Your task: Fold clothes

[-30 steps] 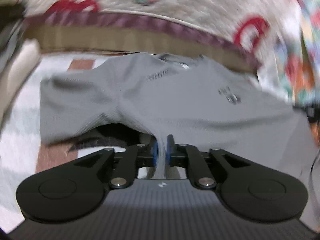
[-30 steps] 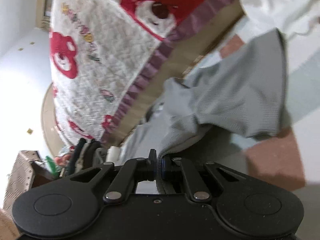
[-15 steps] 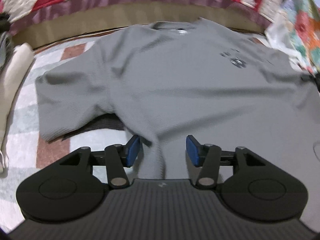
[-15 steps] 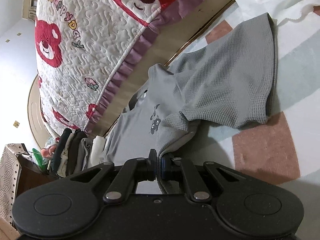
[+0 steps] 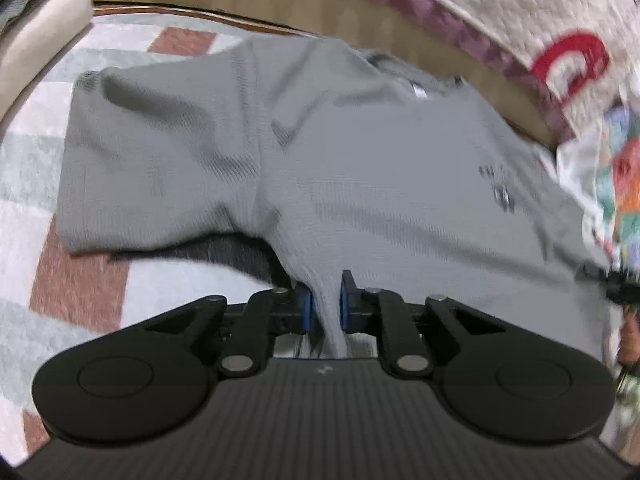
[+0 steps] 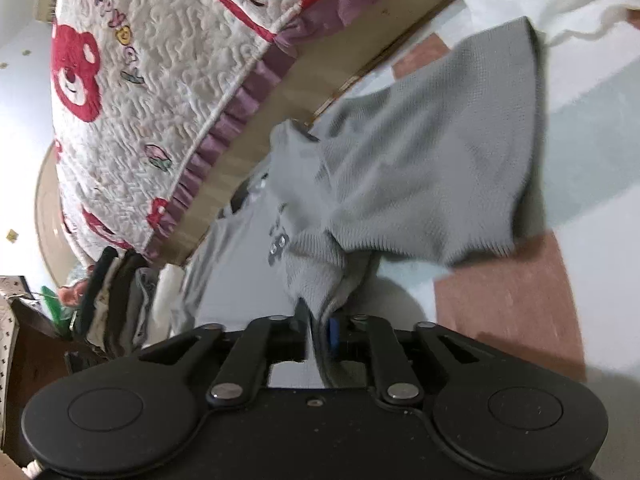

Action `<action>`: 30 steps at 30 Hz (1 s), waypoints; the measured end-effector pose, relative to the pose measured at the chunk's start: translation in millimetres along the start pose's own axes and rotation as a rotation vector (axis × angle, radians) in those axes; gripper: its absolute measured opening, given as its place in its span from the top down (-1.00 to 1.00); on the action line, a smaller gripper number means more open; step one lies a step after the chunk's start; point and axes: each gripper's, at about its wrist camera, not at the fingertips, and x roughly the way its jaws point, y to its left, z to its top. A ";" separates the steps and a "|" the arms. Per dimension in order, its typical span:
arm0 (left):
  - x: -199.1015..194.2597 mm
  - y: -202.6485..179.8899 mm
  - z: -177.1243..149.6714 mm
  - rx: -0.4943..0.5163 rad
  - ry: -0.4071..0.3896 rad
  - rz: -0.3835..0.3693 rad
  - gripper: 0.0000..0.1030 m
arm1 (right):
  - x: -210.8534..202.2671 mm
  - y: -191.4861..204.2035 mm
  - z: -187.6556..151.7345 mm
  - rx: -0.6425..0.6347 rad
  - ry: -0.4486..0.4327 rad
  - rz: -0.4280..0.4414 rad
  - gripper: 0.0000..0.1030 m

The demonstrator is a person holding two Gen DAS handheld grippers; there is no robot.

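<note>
Two hand-held grippers: each has its fingers pinched together on a bunched fold of the same garment.
Left hand-held gripper (image 5: 325, 304): blue pads clamped on a gathered ridge of the grey t-shirt (image 5: 360, 168), lifting that part off the floor.
Right hand-held gripper (image 6: 318, 326): closed on a wad of the grey t-shirt (image 6: 420, 184) just below one sleeve, which fans out to the right.
Grey t-shirt: front up, small dark print on the chest, collar toward the bed; it lies mostly spread on the rug.
Rug (image 5: 80, 280): pale with reddish-brown squares, under the shirt.
Folded clothes (image 6: 120, 292): a stack standing to the left, near the bed's foot.
Bed frame (image 5: 280, 4): tan wooden side, just beyond the shirt's collar.
Quilt (image 6: 160, 80): white, quilted, with red bears and a purple ruffle, hanging over the bed edge.
</note>
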 end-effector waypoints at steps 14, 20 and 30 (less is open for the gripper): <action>-22.3 4.7 11.5 -0.071 -0.101 0.021 0.94 | -3.5 24.3 12.4 -0.052 -0.025 0.163 0.87; -60.9 -0.2 34.6 -0.083 -0.223 -0.002 0.94 | -28.7 38.7 25.2 -0.051 -0.118 0.257 0.88; -143.9 -29.1 52.9 0.016 -0.447 -0.066 0.94 | -109.4 119.1 24.3 -0.224 -0.331 0.290 0.88</action>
